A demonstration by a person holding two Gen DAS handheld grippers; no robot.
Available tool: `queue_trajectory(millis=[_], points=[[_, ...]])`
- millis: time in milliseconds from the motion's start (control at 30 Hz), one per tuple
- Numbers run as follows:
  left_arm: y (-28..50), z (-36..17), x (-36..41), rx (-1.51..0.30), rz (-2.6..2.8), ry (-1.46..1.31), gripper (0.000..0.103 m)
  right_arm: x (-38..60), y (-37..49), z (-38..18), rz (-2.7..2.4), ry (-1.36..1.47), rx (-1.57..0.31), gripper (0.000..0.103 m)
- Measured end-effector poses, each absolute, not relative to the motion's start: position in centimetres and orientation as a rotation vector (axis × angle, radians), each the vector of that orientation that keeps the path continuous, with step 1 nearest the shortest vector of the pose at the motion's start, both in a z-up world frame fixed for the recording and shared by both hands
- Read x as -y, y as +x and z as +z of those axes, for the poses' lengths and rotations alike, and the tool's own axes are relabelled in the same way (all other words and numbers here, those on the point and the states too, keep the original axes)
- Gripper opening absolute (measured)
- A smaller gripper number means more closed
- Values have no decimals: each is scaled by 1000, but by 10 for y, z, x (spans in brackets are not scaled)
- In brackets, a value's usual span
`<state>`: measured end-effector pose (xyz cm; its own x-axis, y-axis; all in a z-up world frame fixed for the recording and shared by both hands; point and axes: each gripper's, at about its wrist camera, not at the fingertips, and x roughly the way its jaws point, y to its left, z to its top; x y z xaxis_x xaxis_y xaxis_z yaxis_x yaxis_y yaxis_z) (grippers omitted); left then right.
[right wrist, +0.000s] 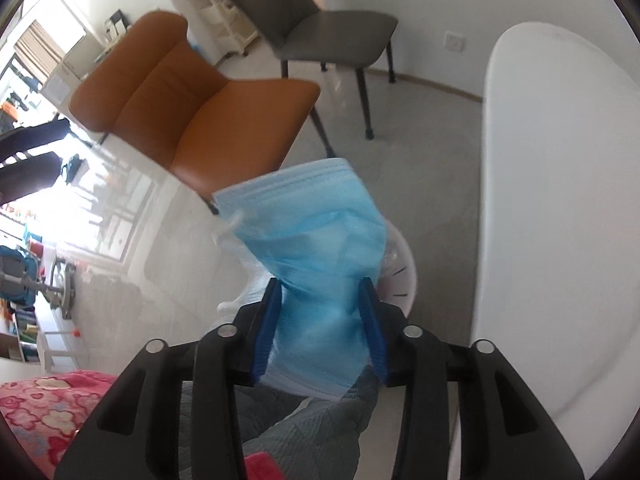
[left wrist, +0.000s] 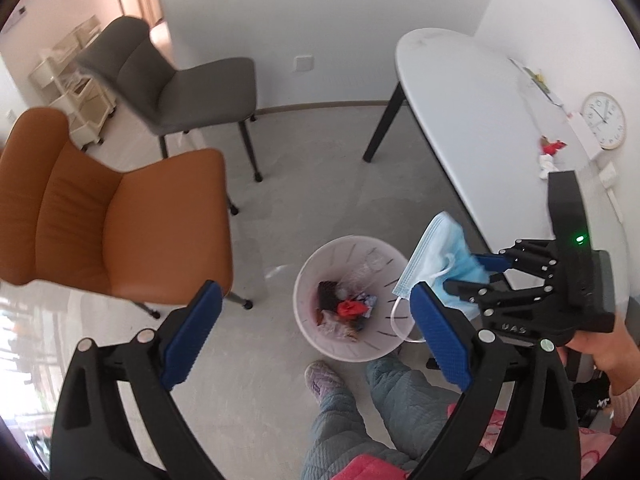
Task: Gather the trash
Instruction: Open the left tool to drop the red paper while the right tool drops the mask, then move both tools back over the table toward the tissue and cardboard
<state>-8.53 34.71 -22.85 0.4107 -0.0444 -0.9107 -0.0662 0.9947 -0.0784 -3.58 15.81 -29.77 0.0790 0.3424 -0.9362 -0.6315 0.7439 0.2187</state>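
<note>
My right gripper (right wrist: 322,300) is shut on a blue face mask (right wrist: 316,248), held in the air over the right rim of a white trash bin (left wrist: 348,300). The mask (left wrist: 436,256) and right gripper (left wrist: 468,276) also show in the left wrist view, with an ear loop hanging down. The bin stands on the floor and holds red, black and clear scraps (left wrist: 348,308). My left gripper (left wrist: 312,320) is open and empty, above the floor just in front of the bin. More trash, red (left wrist: 554,146) and white (left wrist: 546,162), lies on the white table (left wrist: 460,92).
An orange chair (left wrist: 120,216) stands left of the bin, a grey chair (left wrist: 176,80) behind it. The white table's edge (right wrist: 540,200) is right beside the bin. A clock (left wrist: 604,120) leans on the table. The person's legs and slipper (left wrist: 324,376) are below the bin.
</note>
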Motion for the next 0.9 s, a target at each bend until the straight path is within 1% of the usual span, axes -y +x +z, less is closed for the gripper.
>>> queue_trajectory(millis=[33,100,167,267,367,467,533,633,667,900], points=[[-86,-230,-350,-1154,20,-113,91,-161,-36,-303,744,-276,-1312,50],[-88,-233,-352,-1159,26,-121,91,-166,-37,-310,747,-289,-1326,50],[-89,-234,-353,-1165,27,-125,91,-169,-37,-313,748,-292,-1334,54],[-89,-235,-351,-1166,20,-123,91,-172,-37,-308,736,-286,-1323,66],[-87,-233,-346,-1160,-4,-132,91,-169,-37,-294,715,-271,-1301,74],[-82,-230,-335,-1150,-48,-127,91,-158,-34,-274,671,-244,-1262,89],[-77,-224,-320,-1138,-93,-102,91,-146,-33,-258,633,-219,-1227,93],[-67,-215,-294,-1108,-169,-54,92,-116,-30,-229,554,-175,-1179,98],[-62,-211,-283,-1095,-201,-35,95,-104,-27,-221,529,-159,-1166,99],[-31,-187,-202,-1031,-402,44,95,-9,-15,-189,311,-58,-1100,100]])
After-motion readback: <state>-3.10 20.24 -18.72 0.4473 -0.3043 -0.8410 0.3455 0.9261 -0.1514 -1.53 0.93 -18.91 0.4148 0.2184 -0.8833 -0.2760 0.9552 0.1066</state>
